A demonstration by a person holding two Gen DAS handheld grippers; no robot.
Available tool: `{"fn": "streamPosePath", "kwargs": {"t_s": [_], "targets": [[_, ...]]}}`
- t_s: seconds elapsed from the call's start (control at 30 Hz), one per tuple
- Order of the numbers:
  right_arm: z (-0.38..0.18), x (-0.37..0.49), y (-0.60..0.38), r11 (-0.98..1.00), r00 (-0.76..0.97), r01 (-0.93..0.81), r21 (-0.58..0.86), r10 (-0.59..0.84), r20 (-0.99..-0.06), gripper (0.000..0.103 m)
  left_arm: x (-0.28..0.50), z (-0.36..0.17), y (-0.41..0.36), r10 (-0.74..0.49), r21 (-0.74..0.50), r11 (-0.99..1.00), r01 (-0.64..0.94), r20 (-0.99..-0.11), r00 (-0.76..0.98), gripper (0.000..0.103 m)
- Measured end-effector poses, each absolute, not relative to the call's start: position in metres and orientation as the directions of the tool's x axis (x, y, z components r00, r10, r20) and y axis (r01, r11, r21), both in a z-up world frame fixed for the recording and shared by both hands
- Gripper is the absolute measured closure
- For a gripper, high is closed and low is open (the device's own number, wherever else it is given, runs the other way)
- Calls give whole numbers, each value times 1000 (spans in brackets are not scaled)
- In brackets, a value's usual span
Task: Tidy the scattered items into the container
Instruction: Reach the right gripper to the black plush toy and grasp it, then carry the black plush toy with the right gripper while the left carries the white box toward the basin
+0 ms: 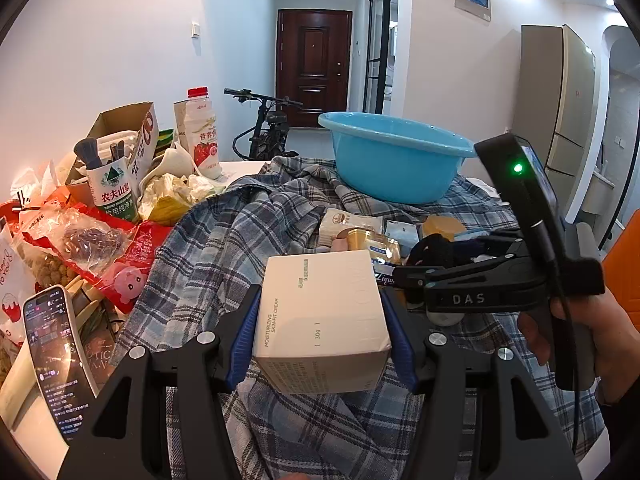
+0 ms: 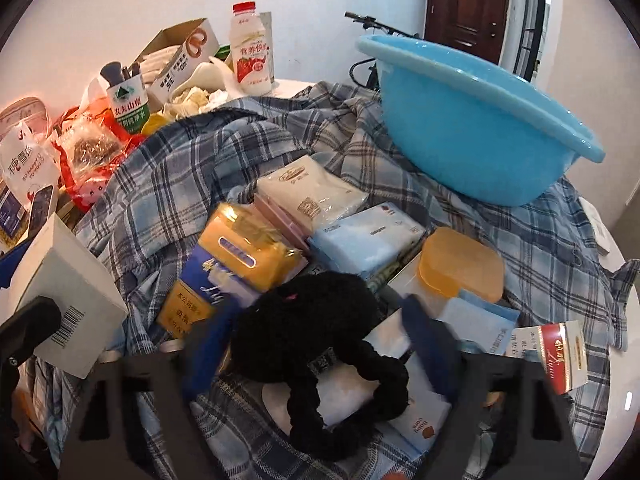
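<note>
Overall setting: a plaid shirt [image 1: 224,240] is lying spread over a cluttered table, with small packets piled on it.
Container: a blue plastic basin [image 1: 396,156] is sitting on the far part of the shirt, beyond the pile of packets.
Left gripper [image 1: 322,332]: its blue-padded jaws are pressing on both sides of a white cream box [image 1: 324,320], holding it above the shirt, nearer the camera than the basin.
Right gripper [image 2: 316,320]: it is hovering low over the pile with a black fuzzy headband [image 2: 312,340] lying between its fingers; whether the blurred jaws are gripping it cannot be told.
Packet pile: a yellow tissue pack [image 2: 248,252], a pale blue tissue pack [image 2: 368,240] and a beige packet [image 2: 312,196] are lying close together near the basin.
Orange case [image 2: 460,264]: it is resting just right of the blue pack.
Left-hand clutter: a milk bottle [image 1: 202,132] is standing upright beside a torn cardboard box [image 1: 124,136].
Phone [image 1: 56,356]: it is leaning, screen lit, at the left edge.
</note>
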State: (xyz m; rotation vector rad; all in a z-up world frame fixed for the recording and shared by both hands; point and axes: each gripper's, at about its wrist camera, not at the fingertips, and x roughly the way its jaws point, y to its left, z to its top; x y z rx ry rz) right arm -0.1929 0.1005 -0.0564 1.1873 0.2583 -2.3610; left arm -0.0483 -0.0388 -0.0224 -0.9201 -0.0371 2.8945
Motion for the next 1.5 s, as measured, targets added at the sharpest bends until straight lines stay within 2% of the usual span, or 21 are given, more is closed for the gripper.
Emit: {"fn": "streamPosePath", "kwargs": {"t_s": [0.2, 0.37, 0.77, 0.9, 1.07, 1.5], "targets": [[-56, -196, 107, -847, -461, 515, 135, -406, -789, 53, -48, -23, -40, 117, -69, -993, -94, -576, -809, 47], [-48, -190, 114, -839, -477, 518, 164, -443, -759, 57, -46, -23, -41, 109, -61, -994, -90, -576, -810, 47], [3, -149, 141, -870, -640, 483, 102, -430, -636, 57, -48, -6, -18, 93, -10, -994, -105, -553, -828, 47], [17, -119, 155, -922, -740, 387, 17, -322, -591, 57, -49, 1, -3, 81, 12, -994, -104, -541, -837, 47], [23, -63, 163, -966, -862, 232, -113, -150, -484, 57, -50, 4, 14, 58, 36, -995, -91, -525, -849, 46], [17, -51, 201, -987, -878, 157, 34, -155, -453, 57, -53, 14, 34, 56, 63, -993, -102, -512, -857, 46]]}}
